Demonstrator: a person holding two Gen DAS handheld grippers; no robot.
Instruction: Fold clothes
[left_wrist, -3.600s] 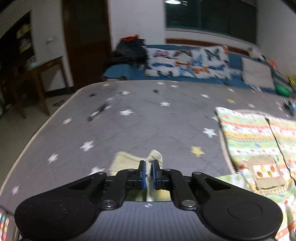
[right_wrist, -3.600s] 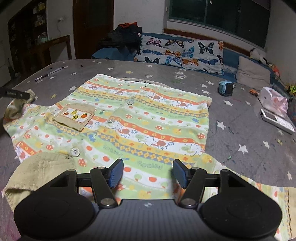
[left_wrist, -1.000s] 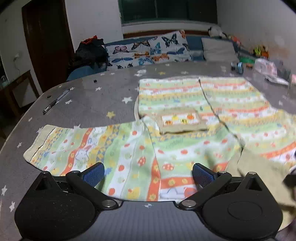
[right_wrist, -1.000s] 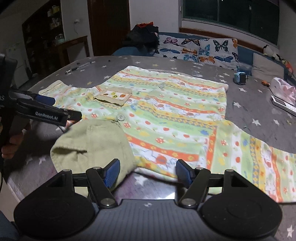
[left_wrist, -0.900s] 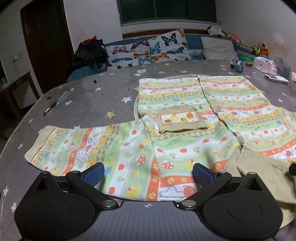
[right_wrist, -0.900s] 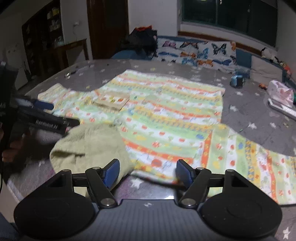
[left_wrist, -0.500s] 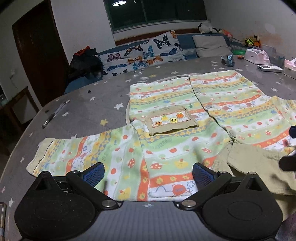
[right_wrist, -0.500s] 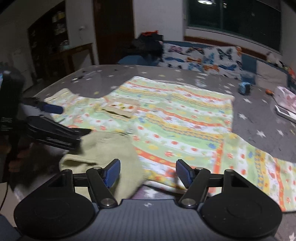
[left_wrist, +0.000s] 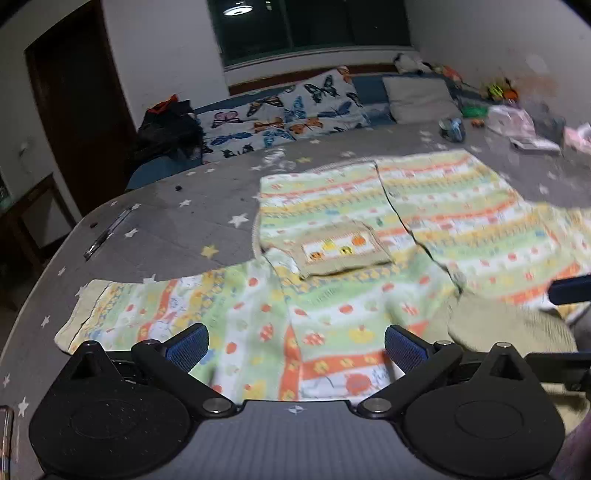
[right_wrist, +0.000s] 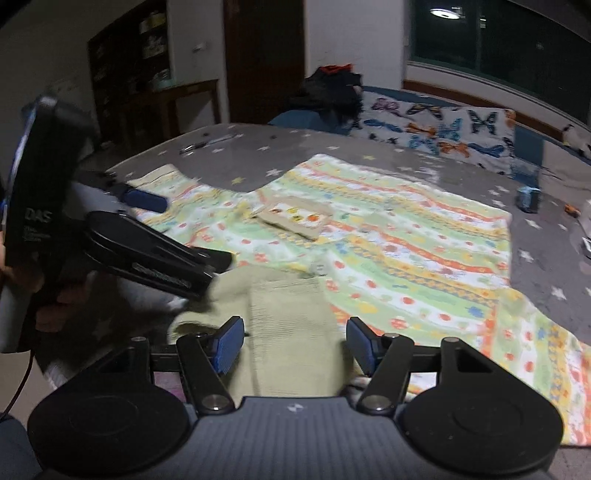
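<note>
Your child's striped green-and-orange print shirt (left_wrist: 369, 236) lies face up and spread flat on the grey star-patterned bed (left_wrist: 166, 225), one sleeve stretched out to each side, which looks like the layout you want before folding sleeves inward. Its beige ribbed hood (right_wrist: 288, 325) is flopped onto the near edge, right in front of your right tool (right_wrist: 291, 341), whose fingers stand wide apart and hold nothing. Your left tool (left_wrist: 293, 341) is also spread wide and empty, hovering over the left sleeve and shoulder. Only the left view shows that sleeve's beige cuff (left_wrist: 88, 306) end flat; only the right view shows the far sleeve running off past the tool, and your left tool (right_wrist: 147, 229) reaching in beside the hood.
</note>
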